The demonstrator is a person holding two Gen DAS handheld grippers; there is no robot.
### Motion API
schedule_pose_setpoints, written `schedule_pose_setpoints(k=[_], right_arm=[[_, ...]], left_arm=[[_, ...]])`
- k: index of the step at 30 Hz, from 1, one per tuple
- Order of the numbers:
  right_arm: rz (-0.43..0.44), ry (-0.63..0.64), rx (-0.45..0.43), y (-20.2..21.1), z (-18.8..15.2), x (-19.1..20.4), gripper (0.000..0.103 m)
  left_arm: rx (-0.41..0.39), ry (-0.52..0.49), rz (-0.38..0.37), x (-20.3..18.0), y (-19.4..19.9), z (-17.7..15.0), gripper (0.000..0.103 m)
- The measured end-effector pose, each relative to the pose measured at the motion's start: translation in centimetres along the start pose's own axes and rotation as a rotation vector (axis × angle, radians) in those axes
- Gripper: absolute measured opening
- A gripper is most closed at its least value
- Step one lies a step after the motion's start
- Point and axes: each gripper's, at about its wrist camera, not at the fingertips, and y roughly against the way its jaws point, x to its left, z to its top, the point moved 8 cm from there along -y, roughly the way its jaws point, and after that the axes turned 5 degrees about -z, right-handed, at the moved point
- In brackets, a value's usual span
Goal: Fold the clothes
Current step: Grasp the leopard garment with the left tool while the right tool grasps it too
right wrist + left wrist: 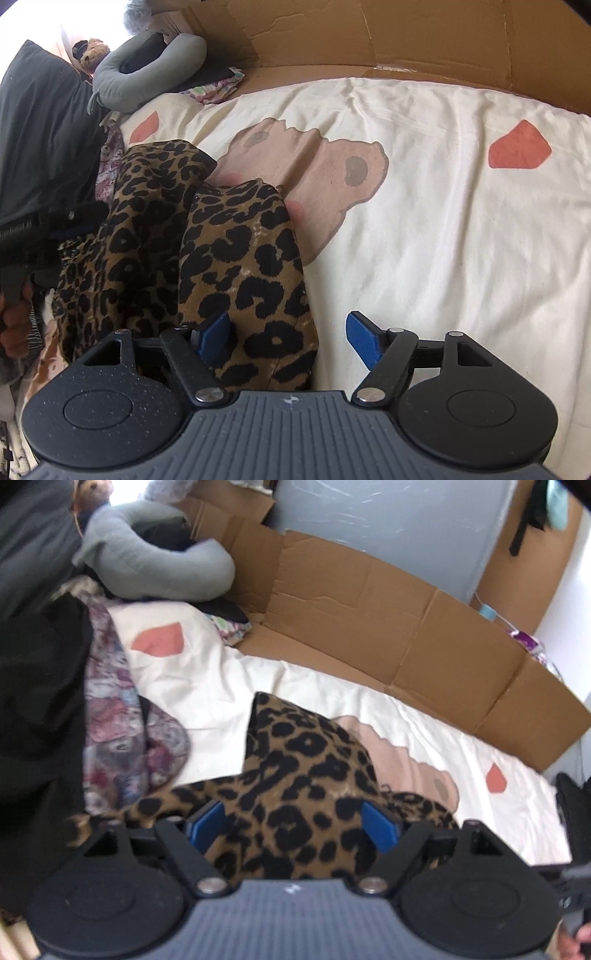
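A leopard-print garment (295, 775) lies bunched on a cream bedsheet (221, 686) with a bear print. My left gripper (293, 825) is open, its blue pads on either side of a raised fold of the garment. In the right wrist view the garment (207, 243) lies in folds at the left. My right gripper (290, 338) is open over the garment's near edge; its left pad (214, 332) rests against the cloth and its right pad (364, 339) is over bare sheet (443, 221). The left gripper's body (33, 229) shows at the far left.
A pile of other clothes, black and floral (110, 716), lies to the left. A grey curved pillow (155, 565) and a dark pillow (37, 129) sit at the head of the bed. Flattened cardboard (369, 609) lines the far side.
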Motion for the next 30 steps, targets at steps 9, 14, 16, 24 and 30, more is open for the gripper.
schedule_pose_setpoints(k=[9, 14, 16, 24, 30], right_arm=[[0.040, 0.040, -0.010, -1.6, 1.5, 2.2, 0.064], [0.029, 0.105, 0.024, -2.3, 0.7, 3.4, 0.013], [0.025, 0.117, 0.015, -2.0, 0.7, 3.5, 0.003], [-0.009, 0.091, -0.009, -0.7, 1.2, 1.7, 0.000], [-0.007, 0.056, -0.027, 0.8, 1.5, 0.0, 0.000]], left_arm=[[0.024, 0.083, 0.005, 0.7, -2.7, 0.1, 0.078], [0.034, 0.059, 0.013, 0.2, -3.0, -0.4, 0.035], [0.036, 0.055, -0.008, -0.2, -3.0, -0.5, 0.011], [0.011, -0.002, -0.012, -1.5, -1.3, 0.2, 0.006], [-0.037, 0.030, -0.036, -1.9, 1.7, 1.1, 0.006]])
